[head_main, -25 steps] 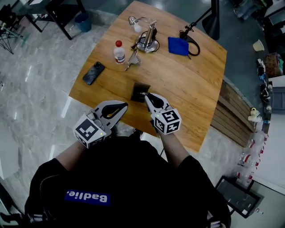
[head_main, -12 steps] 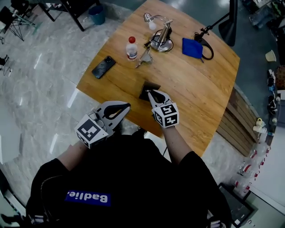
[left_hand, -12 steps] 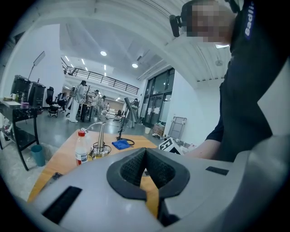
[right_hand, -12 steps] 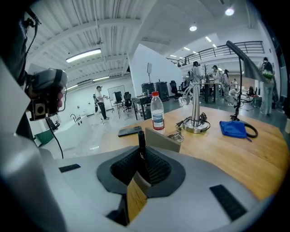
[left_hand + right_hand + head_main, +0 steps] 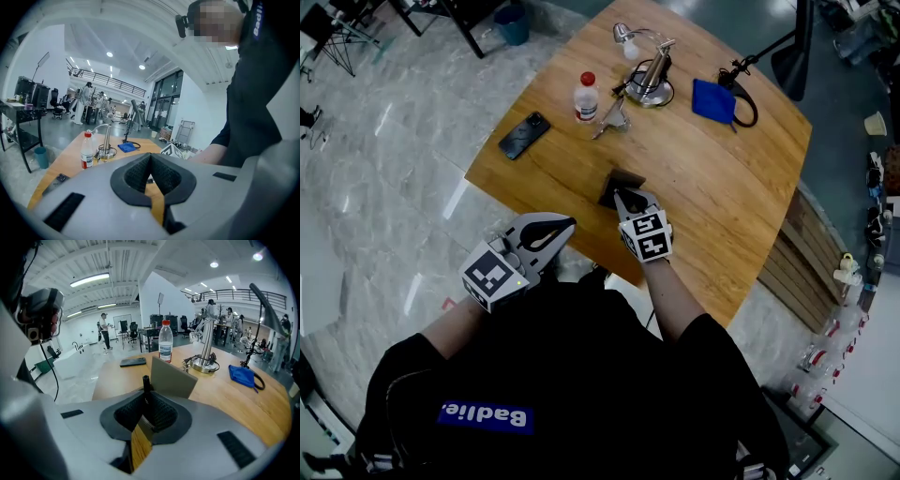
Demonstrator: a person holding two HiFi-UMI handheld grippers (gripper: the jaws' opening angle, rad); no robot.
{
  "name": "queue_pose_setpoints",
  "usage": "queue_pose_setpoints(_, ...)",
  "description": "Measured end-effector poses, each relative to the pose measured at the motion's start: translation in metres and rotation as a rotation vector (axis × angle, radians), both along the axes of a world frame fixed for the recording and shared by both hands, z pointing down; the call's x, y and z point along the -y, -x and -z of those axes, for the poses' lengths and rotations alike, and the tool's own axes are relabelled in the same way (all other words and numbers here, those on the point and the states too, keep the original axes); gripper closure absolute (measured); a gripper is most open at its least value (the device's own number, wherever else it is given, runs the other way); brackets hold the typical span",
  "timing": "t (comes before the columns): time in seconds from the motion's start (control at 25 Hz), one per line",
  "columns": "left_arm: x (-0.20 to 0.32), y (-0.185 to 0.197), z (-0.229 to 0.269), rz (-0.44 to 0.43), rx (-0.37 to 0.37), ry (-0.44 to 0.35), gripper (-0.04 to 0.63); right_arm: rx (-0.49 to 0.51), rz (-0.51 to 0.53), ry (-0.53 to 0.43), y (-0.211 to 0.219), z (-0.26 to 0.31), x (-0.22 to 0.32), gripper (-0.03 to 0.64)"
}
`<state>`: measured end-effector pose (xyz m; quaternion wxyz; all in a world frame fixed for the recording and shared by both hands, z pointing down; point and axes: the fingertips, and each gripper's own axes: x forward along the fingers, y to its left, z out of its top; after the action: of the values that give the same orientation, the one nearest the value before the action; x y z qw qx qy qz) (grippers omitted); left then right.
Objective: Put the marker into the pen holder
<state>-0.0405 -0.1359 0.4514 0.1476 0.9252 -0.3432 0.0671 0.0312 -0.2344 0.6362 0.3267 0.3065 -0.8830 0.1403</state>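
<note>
A black marker [image 5: 146,386] stands upright between the jaws of my right gripper [image 5: 148,403], which is shut on it. Just beyond its cap is the pen holder [image 5: 174,376], a small grey-brown box with an open top. In the head view the right gripper [image 5: 622,196] reaches over the near side of the dark pen holder [image 5: 624,180] close to the table's front edge; the marker itself is hidden there. My left gripper [image 5: 562,223] hangs off the table's near edge, shut with nothing in it, as the left gripper view [image 5: 150,161] also shows.
On the wooden table [image 5: 722,178] farther back are a water bottle [image 5: 587,97], a black phone [image 5: 524,135], a metal lamp base [image 5: 652,81] with loose metal bits beside it, and a blue cloth [image 5: 712,100] with a black cable. Marble floor lies to the left.
The right gripper with the marker has moved forward a little, from beside the pen holder to over its near side. The left gripper has stayed put.
</note>
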Motion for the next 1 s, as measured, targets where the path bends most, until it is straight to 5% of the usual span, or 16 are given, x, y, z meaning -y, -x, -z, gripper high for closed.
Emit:
queue_pose_setpoints(0.6, -0.007, -0.007, -0.001, -0.052, -0.004, -0.002, 0.594, -0.091, 0.016, 0.042, -0.002, -0.016, -0.011, 0.575)
queue_pose_setpoints(1.0, -0.008, -0.019, 0.007, -0.109, -0.031, -0.008, 0.594, -0.072, -0.035, -0.019, -0.021, 0.014, -0.018, 0.549)
